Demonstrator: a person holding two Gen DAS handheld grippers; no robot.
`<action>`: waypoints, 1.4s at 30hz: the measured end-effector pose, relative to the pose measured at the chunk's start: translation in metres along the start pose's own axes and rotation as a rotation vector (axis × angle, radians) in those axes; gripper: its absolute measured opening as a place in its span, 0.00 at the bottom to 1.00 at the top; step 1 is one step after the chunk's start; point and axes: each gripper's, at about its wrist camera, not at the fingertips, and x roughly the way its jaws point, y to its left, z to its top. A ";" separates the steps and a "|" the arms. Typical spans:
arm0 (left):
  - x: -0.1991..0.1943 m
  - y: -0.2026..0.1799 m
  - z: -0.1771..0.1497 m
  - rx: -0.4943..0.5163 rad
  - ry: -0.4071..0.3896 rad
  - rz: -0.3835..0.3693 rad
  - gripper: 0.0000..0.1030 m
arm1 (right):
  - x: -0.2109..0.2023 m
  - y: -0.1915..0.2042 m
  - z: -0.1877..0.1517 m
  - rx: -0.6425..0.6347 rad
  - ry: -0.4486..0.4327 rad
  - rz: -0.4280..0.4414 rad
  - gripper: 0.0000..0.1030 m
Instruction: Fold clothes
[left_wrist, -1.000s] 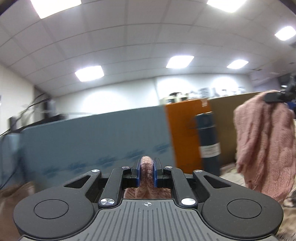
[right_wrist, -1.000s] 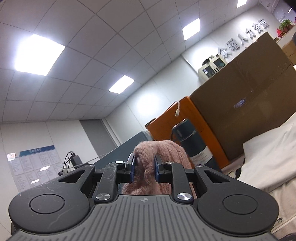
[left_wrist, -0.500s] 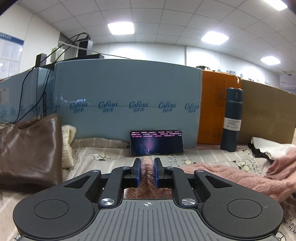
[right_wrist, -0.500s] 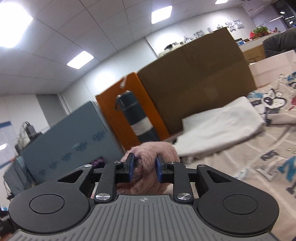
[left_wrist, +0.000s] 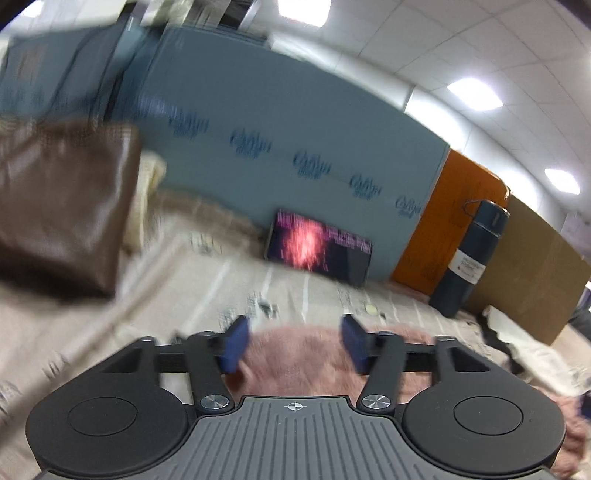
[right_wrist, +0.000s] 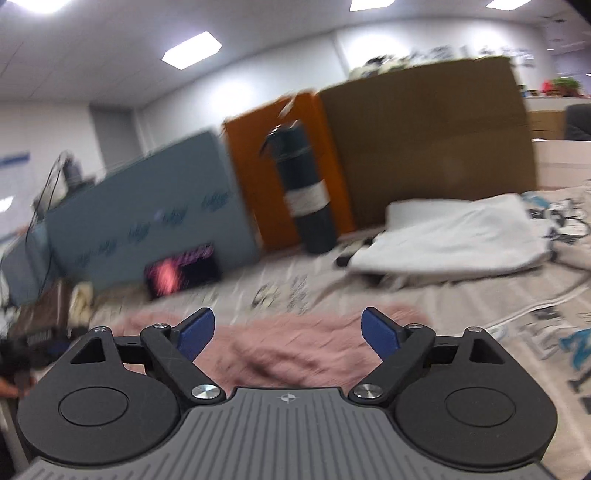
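A pink knitted sweater (right_wrist: 288, 350) lies spread on the printed bedsheet (right_wrist: 480, 295). In the left wrist view the same pink sweater (left_wrist: 295, 354) lies just below and between the blue pads. My left gripper (left_wrist: 293, 341) is open, its fingers apart over the knit. My right gripper (right_wrist: 288, 332) is open too, wide over the sweater, with nothing pinched. Both views are blurred by motion.
A folded white garment (right_wrist: 454, 236) lies at the right. A dark blue flask (right_wrist: 306, 199) stands by an orange panel (right_wrist: 273, 158) and a cardboard box (right_wrist: 428, 140). A lit phone (left_wrist: 319, 251) leans on the blue board (left_wrist: 295, 147). A brown leather bag (left_wrist: 62, 206) sits at left.
Both grippers have let go of the pink sweater and opened wide. The sweater, held up a second ago, now lies flat on the sheet. Both cameras are swinging.
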 end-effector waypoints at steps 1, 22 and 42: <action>0.003 0.002 -0.001 -0.020 0.026 -0.019 0.67 | 0.008 0.007 -0.002 -0.021 0.030 0.003 0.86; 0.009 -0.012 -0.011 0.065 0.128 -0.184 0.19 | 0.033 -0.015 -0.001 0.094 0.089 -0.132 0.17; -0.025 0.040 0.032 0.081 -0.049 0.069 0.18 | 0.041 -0.064 0.077 0.327 -0.195 -0.044 0.14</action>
